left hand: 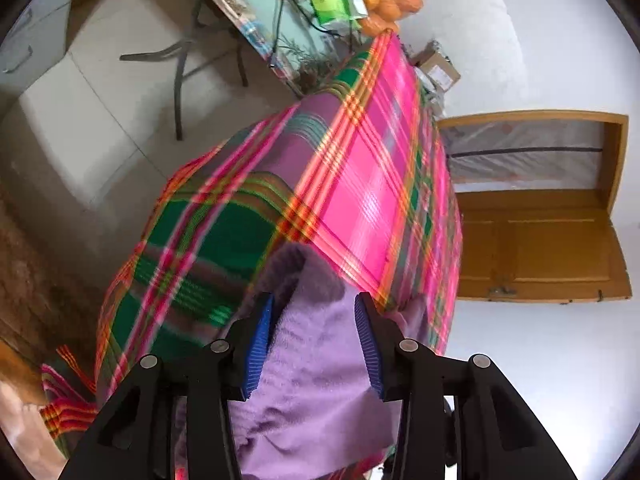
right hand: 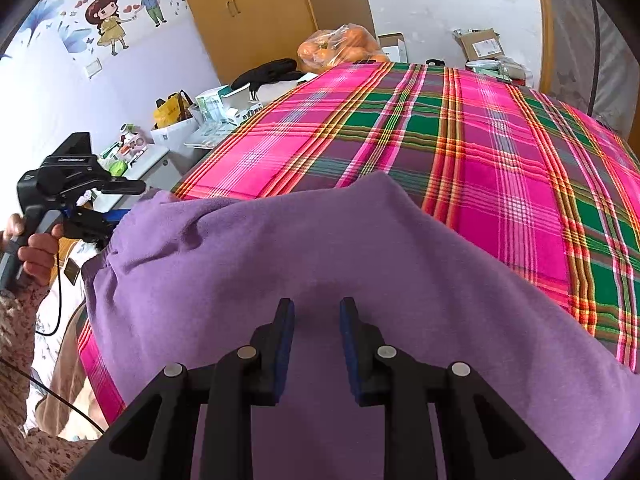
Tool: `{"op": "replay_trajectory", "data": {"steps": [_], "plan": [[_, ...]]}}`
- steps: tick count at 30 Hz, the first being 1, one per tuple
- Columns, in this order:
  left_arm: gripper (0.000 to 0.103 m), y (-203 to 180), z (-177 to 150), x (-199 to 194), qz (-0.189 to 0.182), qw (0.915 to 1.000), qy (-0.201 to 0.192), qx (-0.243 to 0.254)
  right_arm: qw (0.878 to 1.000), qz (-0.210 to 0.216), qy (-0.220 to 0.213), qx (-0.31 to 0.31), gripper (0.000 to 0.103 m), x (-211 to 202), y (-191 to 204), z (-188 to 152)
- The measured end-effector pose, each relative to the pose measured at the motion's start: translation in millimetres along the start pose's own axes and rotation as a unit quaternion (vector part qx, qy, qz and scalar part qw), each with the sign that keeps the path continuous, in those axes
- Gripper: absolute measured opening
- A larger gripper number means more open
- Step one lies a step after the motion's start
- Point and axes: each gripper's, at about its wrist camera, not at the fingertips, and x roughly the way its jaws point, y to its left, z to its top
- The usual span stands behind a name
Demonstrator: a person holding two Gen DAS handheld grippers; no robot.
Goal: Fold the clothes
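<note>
Right wrist view: far left, the left gripper (right hand: 120, 200), jaws parted, meets the purple garment (right hand: 320, 248) spread on the plaid-covered table (right hand: 500, 152); the right gripper (right hand: 316, 312) hovers over it, fingers apart, gripping nothing

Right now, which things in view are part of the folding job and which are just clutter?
Job: purple garment; left gripper, jaws apart around its edge; right gripper, over it; plaid cloth underneath.

Clutter: bag of oranges; cardboard box; yellow bag; wooden door.
</note>
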Motion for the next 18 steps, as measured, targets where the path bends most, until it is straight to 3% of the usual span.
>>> {"op": "replay_trajectory", "data": {"steps": [6,13,18], "plan": [[0.042,-11,-12,-5,-0.015,0.9997,0.0,0.019,1.0,0.001,0.006,-0.005,0.024,4,9,0],[0.042,-8,-26,20,-0.013,0.998,0.051,0.035,1.0,-0.001,0.012,-0.013,0.024,8,19,-2],[0.042,-4,-18,17,-0.027,0.9987,0.029,0.032,1.0,-0.006,0.015,-0.013,0.024,9,23,-2]]}}
